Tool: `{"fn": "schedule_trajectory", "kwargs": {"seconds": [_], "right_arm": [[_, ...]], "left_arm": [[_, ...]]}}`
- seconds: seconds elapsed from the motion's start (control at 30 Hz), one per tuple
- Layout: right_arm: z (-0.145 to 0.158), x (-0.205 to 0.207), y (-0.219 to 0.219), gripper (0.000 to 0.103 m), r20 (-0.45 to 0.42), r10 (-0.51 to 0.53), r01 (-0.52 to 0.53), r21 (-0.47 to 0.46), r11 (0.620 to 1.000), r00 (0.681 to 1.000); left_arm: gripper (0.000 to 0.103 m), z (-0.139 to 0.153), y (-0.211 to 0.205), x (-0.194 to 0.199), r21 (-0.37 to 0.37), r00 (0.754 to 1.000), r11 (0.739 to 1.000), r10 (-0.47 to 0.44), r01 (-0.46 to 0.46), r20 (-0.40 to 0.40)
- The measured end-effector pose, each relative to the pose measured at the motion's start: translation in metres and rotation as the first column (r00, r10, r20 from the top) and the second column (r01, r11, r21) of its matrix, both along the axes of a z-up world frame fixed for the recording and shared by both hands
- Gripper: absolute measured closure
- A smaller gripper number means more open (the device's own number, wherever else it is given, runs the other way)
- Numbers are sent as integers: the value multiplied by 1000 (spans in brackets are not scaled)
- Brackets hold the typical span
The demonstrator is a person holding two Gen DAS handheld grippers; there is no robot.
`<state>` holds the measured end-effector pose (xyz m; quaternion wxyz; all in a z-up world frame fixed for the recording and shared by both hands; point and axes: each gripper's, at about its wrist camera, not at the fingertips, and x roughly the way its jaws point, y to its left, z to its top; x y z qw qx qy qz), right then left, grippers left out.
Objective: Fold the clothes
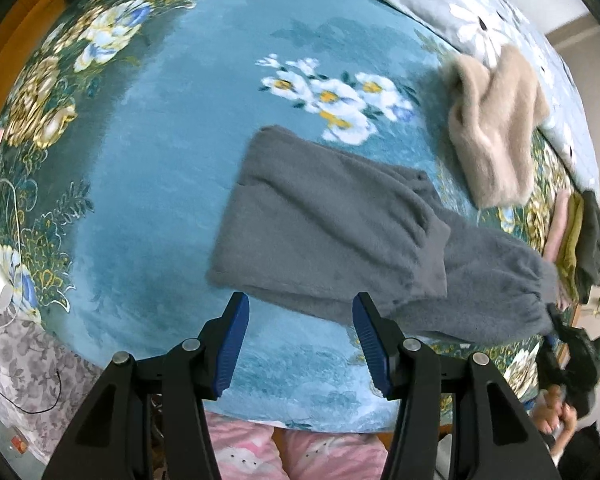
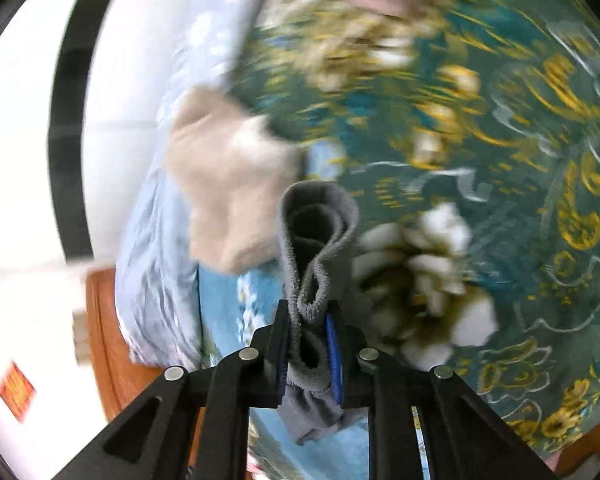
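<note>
Grey fleece trousers (image 1: 332, 216), partly folded, flat on bed; ribbed cuffs (image 2: 320, 240) bunched, lifted at right. Beige fleece garment (image 1: 496, 128) crumpled beyond.

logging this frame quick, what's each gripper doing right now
Left gripper: open, holding nothing, above the blue bedspread.
Right gripper: shut on the elastic cuff of the grey fleece pants.
</note>
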<state>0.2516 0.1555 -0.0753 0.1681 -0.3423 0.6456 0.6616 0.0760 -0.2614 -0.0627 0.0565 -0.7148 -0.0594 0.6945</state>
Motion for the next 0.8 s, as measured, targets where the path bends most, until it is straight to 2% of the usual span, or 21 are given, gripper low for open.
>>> {"fn": "schedule_trajectory", "kwargs": {"seconds": [0.1, 0.17, 0.2, 0.27, 0.33, 0.4, 0.5, 0.63, 0.77, 0.8], "right_arm": [[41, -47, -37, 85, -53, 149, -145, 74, 987, 987], [64, -86, -66, 85, -76, 264, -252, 131, 959, 962], [73, -92, -82, 85, -79, 310, -295, 153, 943, 948], [88, -120, -124, 85, -74, 434, -412, 206, 888, 898], [90, -146, -163, 85, -45, 525, -504, 223, 835, 850], [84, -175, -201, 85, -2, 596, -581, 222, 783, 803], [55, -218, -248, 85, 57, 667, -664, 189, 723, 743], [13, -250, -309, 85, 179, 735, -757, 140, 638, 654], [-30, -274, -355, 85, 305, 791, -844, 100, 527, 530], [-37, -278, -363, 82, 331, 799, -860, 96, 501, 502]], "left_arm": [[48, -5, -25, -6, 26, 999, 998, 50, -50, 9], [48, -8, -39, -10, 38, 997, 997, 71, -71, 9], [48, -10, -47, -11, 44, 997, 996, 81, -82, 10], [48, -16, -65, -14, 55, 993, 991, 117, -118, 19], [48, -23, -84, -17, 69, 987, 984, 160, -162, 33], [48, -31, -102, -18, 80, 978, 975, 204, -207, 47], [48, -40, -128, -18, 89, 963, 960, 261, -266, 65], [48, -53, -155, -19, 102, 945, 941, 316, -324, 89], [48, -66, -174, -21, 116, 930, 925, 349, -361, 116], [48, -70, -178, -21, 120, 928, 923, 353, -367, 123]]}}
